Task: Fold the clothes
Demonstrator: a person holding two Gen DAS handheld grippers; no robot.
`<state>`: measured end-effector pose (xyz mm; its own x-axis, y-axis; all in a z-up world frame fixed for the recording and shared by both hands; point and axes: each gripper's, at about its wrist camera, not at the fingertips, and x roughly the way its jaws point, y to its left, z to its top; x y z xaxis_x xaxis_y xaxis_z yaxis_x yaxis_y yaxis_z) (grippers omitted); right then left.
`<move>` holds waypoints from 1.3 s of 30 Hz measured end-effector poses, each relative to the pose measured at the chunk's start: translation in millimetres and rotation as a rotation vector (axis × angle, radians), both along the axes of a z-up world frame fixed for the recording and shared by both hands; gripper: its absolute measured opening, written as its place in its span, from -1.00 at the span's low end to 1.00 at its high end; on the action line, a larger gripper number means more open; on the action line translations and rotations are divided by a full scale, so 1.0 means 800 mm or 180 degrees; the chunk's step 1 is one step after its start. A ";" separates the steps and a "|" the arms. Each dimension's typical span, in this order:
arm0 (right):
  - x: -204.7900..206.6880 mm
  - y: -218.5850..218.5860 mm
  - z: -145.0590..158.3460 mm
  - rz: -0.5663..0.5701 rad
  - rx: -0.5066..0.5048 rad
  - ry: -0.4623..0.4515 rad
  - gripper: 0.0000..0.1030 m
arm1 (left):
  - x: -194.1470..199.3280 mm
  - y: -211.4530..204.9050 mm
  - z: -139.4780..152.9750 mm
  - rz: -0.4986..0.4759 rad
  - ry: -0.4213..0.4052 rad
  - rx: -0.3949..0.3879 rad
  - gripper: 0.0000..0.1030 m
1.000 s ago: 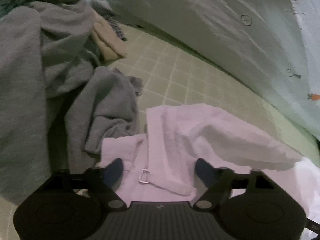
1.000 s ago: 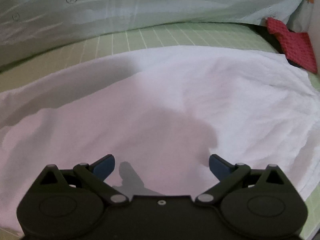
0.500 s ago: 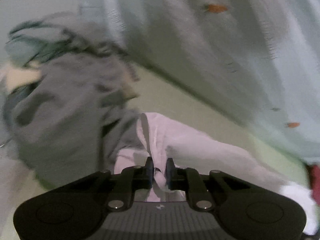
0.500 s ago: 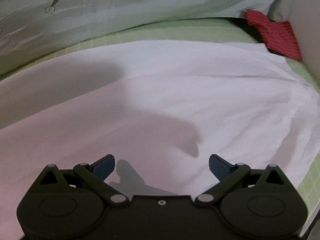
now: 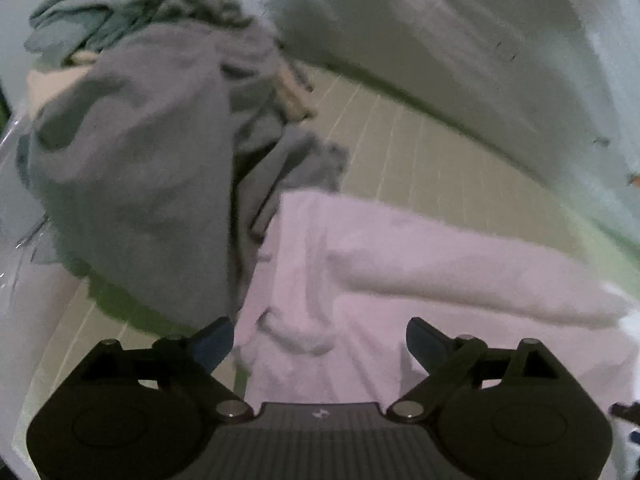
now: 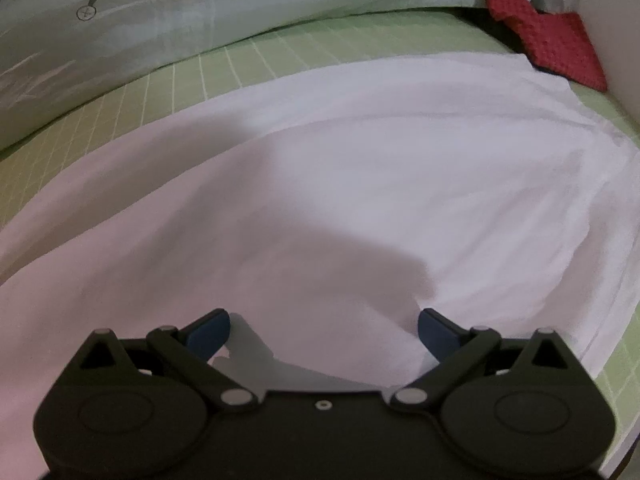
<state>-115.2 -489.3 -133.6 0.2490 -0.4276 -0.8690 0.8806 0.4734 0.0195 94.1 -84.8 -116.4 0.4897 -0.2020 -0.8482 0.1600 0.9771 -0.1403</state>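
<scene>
White garment (image 6: 360,184): lies spread on the green grid-lined mat (image 6: 240,56), covering most of the mat in the right wrist view. The cloth there is broad and nearly flat, with soft creases and a dark shadow across its near half.

Right gripper (image 6: 324,332): jaws spread wide, nothing between the blue pads. It hangs just above the near part of the white garment; whether the pads touch the cloth cannot be told.

Left gripper (image 5: 320,340): jaws opening, with a bunched fold of the white garment (image 5: 400,264) lying between the pads but not pressed by either one. This view is blurred.

Shown in the left wrist view only:
- The narrow, folded end of the white garment, with a rolled edge running away from the gripper.
- A heap of grey clothes (image 5: 140,160) touching that end on the left side, overlapping its edge.
- Dark green fabric (image 5: 92,28) and a beige piece (image 5: 292,96) at the far side of the grey heap.

Shown in the right wrist view only:
- A red waffle-textured cloth (image 6: 552,48) at the far right corner of the white garment, resting on the mat.
- A pale wall panel just beyond the red cloth.

Surface and surroundings: the mat lies under the white garment in both views. Beyond the garment's far edge runs pale green bedding (image 6: 200,4) printed with small carrots, its fold resting on the mat.
</scene>
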 end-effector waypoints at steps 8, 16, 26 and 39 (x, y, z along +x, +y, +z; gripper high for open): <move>-0.006 0.004 0.001 0.0072 -0.0004 0.0015 0.98 | 0.010 0.005 -0.028 -0.0007 0.0042 0.0153 0.88; -0.011 0.005 0.000 0.0057 -0.0008 0.0022 0.98 | 0.025 0.018 -0.056 0.0176 0.0323 -0.0298 0.92; -0.016 0.006 0.000 0.0039 0.0006 -0.0001 0.98 | 0.024 0.019 -0.058 -0.0042 0.0297 -0.0465 0.38; -0.065 -0.014 0.020 -0.0120 -0.0050 -0.0397 0.97 | -0.004 -0.043 0.063 -0.0602 -0.0460 -0.0750 -0.39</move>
